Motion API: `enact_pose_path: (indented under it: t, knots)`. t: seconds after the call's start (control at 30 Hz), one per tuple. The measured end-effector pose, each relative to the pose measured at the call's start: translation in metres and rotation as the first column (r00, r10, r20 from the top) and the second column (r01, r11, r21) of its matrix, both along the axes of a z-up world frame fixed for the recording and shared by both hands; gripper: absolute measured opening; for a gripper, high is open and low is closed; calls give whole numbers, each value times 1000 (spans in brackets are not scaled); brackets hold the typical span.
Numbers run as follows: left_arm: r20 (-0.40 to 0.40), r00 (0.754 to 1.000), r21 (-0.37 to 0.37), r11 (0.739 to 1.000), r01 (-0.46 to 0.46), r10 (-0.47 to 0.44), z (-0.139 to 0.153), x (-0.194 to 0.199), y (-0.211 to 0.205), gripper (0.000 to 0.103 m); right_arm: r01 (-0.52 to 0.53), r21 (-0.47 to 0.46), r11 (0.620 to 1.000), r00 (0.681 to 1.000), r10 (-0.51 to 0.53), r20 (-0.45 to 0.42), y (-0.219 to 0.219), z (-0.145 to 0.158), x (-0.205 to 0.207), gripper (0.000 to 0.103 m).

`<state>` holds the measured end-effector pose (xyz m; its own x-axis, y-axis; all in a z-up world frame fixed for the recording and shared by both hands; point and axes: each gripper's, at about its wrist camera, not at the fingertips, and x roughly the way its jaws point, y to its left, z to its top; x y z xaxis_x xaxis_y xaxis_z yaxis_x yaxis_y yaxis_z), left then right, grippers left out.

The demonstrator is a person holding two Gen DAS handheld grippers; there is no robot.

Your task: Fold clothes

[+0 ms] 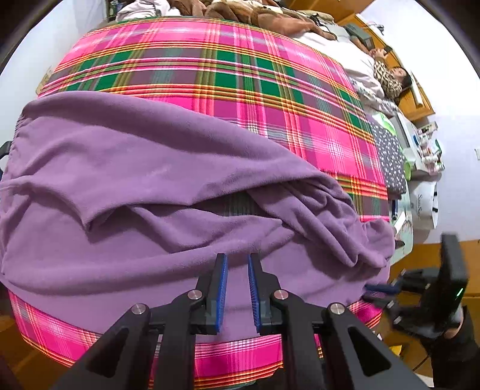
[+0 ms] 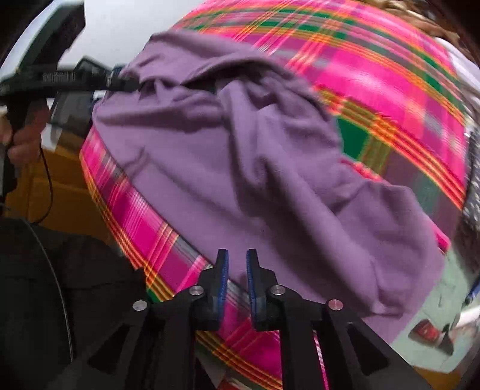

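A purple fleece garment (image 1: 168,186) lies crumpled on a pink, green and orange plaid bedspread (image 1: 228,78), with folds bunched toward its right side. My left gripper (image 1: 237,262) hovers over the garment's near edge, fingers slightly apart, with only cloth showing through the gap. The right gripper (image 1: 378,292) sits at the garment's near right corner by the bed edge. In the right wrist view the right gripper (image 2: 237,258) is open over the garment (image 2: 240,168) hem where it meets the bedspread (image 2: 390,90). The left gripper (image 2: 126,84) touches the far left corner. This view is motion-blurred.
A person (image 1: 393,79) lies at the far right of the bed beside a wooden headboard. Brown blankets (image 1: 240,12) are piled at the far end. White boxes and small items (image 1: 423,150) stand to the right. A hand (image 2: 25,141) holds the left gripper's handle.
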<state>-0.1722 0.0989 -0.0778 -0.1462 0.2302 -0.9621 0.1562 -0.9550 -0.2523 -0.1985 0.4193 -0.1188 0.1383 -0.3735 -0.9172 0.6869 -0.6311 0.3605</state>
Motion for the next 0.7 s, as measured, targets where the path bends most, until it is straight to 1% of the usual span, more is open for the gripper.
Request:
enact_pose_path:
  t: [0.03, 0.1, 0.2, 0.3, 0.37, 0.43, 0.53, 0.57, 0.6, 0.63, 0.7]
  knots:
    - [1, 1000, -1, 1000, 9, -9, 0, -1, 2, 15, 40, -18, 999, 999, -41, -16, 8, 5, -7, 28]
    - [-1, 1000, -3, 1000, 25, -25, 2, -1, 7, 15, 133, -45, 990, 988, -136, -68, 24, 17, -31, 38]
    - [-2, 999, -7, 999, 42, -42, 4, -1, 12, 15, 245, -76, 967, 963, -252, -100, 45, 27, -67, 40]
    - [4, 999, -12, 999, 45, -45, 4, 0, 14, 15, 242, -87, 966, 966, -248, -76, 41, 19, -88, 41]
    - [8, 999, -14, 999, 40, -40, 5, 3, 15, 15, 217, -110, 970, 974, -222, -42, 28, 12, -93, 41]
    - [12, 999, -17, 999, 30, -30, 5, 6, 14, 15, 187, -132, 974, 982, -186, 19, 11, -2, -99, 41]
    - [13, 1000, -20, 1000, 2, -2, 7, 12, 8, 15, 143, -109, 984, 987, -134, 85, -6, -24, -103, 41]
    - [12, 1000, -20, 1000, -13, 13, 8, 15, 4, 15, 124, -100, 987, 988, -114, 100, -10, -29, -104, 40]
    - [10, 1000, -21, 999, -27, 28, 9, 17, 0, 15, 104, -101, 989, 991, -96, 90, -13, -25, -104, 26]
    - [10, 999, -21, 999, -44, 44, 9, 19, -4, 15, 85, -102, 991, 994, -77, 79, -15, -22, -104, 6]
    - [10, 997, -19, 997, -73, 73, 8, 22, -10, 15, 48, -105, 993, 998, -43, 52, -21, -13, -105, 5]
